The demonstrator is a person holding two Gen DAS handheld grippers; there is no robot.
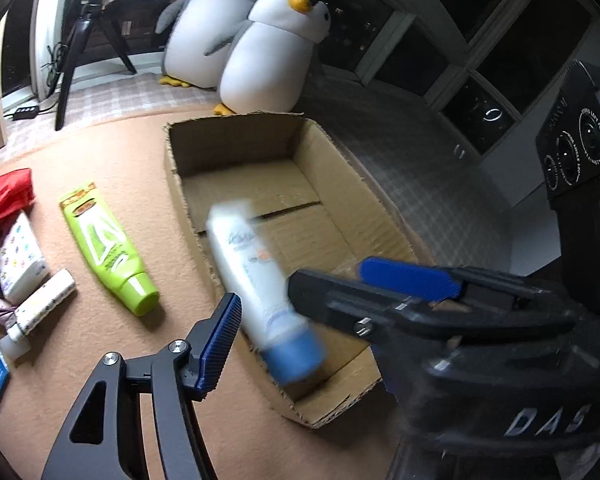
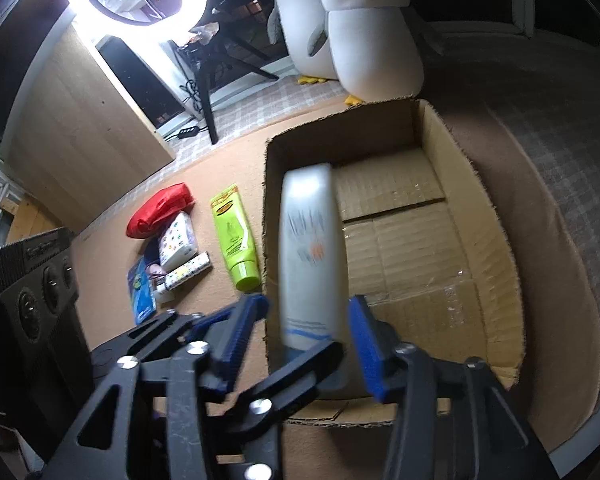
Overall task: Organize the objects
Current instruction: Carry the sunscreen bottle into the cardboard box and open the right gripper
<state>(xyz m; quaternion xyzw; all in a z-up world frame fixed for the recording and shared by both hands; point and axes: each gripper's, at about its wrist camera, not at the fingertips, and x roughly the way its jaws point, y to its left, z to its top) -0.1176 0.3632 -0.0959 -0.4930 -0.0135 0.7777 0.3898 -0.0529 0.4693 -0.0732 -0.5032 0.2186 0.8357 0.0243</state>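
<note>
White tube (image 2: 312,256) between right gripper (image 2: 308,340) pads, jaws spread, pads seemingly clear of it; blurred, likely dropping; long axis runs forward from jaws, blue cap nearest them, over cardboard box (image 2: 480,216); left gripper (image 1: 300,312) also spread, tube (image 1: 256,280) between its pads; green tube (image 1: 108,248) lies left of left jaws.

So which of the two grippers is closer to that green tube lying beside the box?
Left. The left gripper hangs by the box's left wall, the side where the green tube lies; the right gripper is further right, over the box.
</note>
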